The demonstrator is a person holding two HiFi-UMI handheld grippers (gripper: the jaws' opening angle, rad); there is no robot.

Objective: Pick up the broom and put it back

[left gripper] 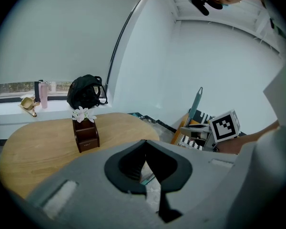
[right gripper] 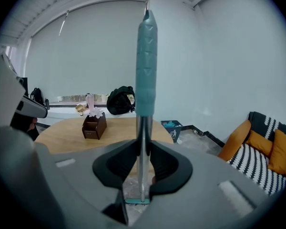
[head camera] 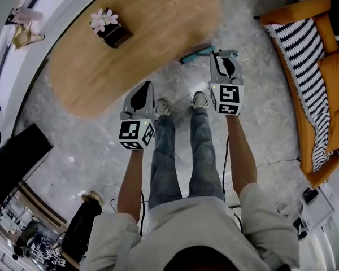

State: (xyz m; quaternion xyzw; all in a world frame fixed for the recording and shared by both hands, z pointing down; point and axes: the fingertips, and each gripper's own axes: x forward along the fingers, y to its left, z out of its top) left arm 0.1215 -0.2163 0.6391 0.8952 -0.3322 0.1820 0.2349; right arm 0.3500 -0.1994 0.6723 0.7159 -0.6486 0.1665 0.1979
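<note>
Right gripper (right gripper: 142,147) clamped on broom (right gripper: 147,70) shaft, upright at 12 o'clock. Left gripper (left gripper: 144,147) closed, empty, at its 8 o'clock. Probably light, stiff, slick metal; teal sleeve likely grips better.

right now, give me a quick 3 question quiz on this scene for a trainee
1. True or false: the right gripper is shut on the broom.
2. What stands on the table? A) a box with flowers B) a laptop C) a bucket
3. Fill in: the left gripper holds ____.
Key: 1 true; 2 A; 3 nothing, its jaws are together.
</note>
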